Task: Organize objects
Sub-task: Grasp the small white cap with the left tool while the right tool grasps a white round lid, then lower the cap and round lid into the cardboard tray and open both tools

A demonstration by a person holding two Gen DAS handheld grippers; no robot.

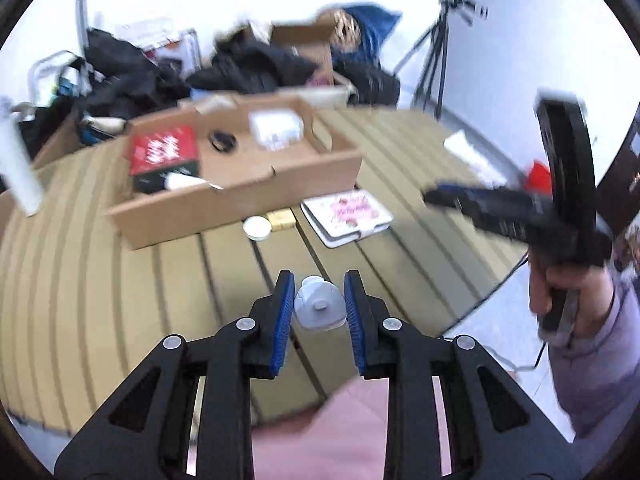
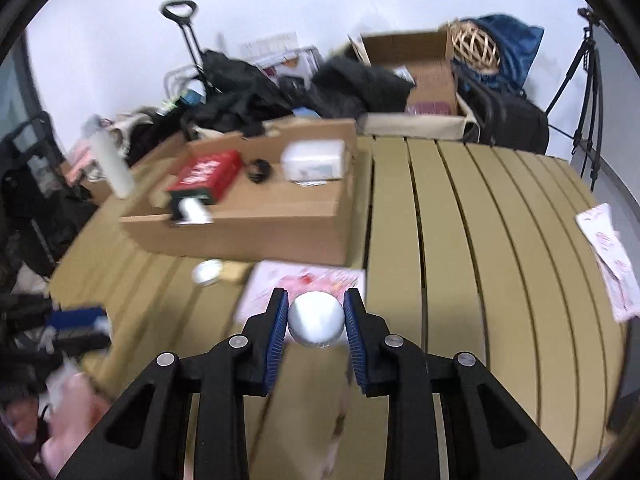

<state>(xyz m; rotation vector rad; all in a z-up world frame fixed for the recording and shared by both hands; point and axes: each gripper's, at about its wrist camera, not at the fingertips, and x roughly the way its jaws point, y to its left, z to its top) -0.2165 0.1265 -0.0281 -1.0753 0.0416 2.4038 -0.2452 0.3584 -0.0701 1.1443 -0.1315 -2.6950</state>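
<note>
While print blurs unreadable | left tool clamps grey bottle | right tool clamps white jar

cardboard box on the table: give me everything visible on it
The cardboard box is a shallow, open-topped brown tray with low walls and a raised flap at the back, lying flat on the slatted table, left of centre. Inside are a red and green carton, a black ring and a white packet. A white lid lies on the table just in front. Neither gripper touches the box. The edges are motion-blurred.
</note>
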